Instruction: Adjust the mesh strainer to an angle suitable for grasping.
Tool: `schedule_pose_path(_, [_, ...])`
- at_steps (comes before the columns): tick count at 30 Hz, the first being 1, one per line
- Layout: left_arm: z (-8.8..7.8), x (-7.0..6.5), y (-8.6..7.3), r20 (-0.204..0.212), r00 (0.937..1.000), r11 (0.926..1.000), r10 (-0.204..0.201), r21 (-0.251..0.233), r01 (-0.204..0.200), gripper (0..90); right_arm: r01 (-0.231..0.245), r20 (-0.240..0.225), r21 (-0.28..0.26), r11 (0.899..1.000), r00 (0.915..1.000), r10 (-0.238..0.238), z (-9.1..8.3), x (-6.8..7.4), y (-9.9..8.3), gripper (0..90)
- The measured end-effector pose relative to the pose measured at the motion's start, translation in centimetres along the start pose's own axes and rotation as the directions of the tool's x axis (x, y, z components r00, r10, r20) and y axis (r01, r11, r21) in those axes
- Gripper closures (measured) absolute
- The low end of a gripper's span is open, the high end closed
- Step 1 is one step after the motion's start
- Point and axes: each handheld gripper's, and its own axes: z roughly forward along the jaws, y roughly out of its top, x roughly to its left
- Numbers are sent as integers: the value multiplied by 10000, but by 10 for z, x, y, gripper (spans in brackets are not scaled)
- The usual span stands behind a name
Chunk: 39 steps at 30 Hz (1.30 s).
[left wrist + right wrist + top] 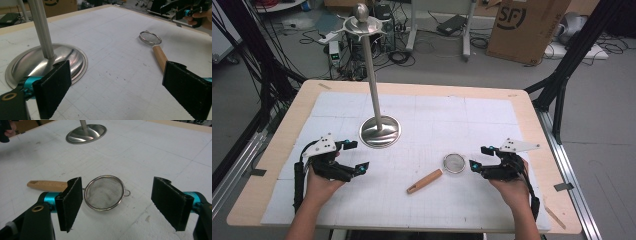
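High view: strainer (438, 172) lies flat on table (272, 165), mesh far-right, wooden handle near-left. Left gripper (353, 156) jaws spread, empty. Right gripper view: right gripper (117, 202) released, straddling the mesh. Left gripper view: stand (42, 60) at left.

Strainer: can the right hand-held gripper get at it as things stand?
Probably yes. The right hand-held gripper is open, with the strainer lying flat on the white mat just ahead, between the jaws' line, and nothing in between.
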Motion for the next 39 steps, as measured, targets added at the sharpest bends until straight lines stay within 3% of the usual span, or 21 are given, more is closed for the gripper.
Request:
schedule_pose_path(8, [0, -1, 1, 58, 9999, 10000, 88, -22, -88, 92, 186, 26, 181, 9997, 9998, -187, 3, 5, 2, 248])
schedule_pose_path(20, [-1, -2, 3, 102, 9998, 9998, 142, -118, -141, 92, 632, -486, 484, 9968, 9970, -609, 13, 21, 8, 310])
schedule_pose_path(26, [0, -1, 3, 81, 9999, 10000, 72, -55, -71, 92, 964, -1106, 1026, 9900, 9902, -850, 27, 30, 9, 405])
schedule_pose_path(33, [-2, -3, 4, 137, 9998, 9999, 131, -115, -129, 92, 1292, -1517, 1476, 9806, 9827, -1067, 39, 42, 9, 475])
schedule_pose_path(39, [-3, -1, 4, 97, 9999, 9998, 52, -198, -50, 92, 1746, -1933, 1862, 9669, 9714, -1382, 51, 54, 8, 544])
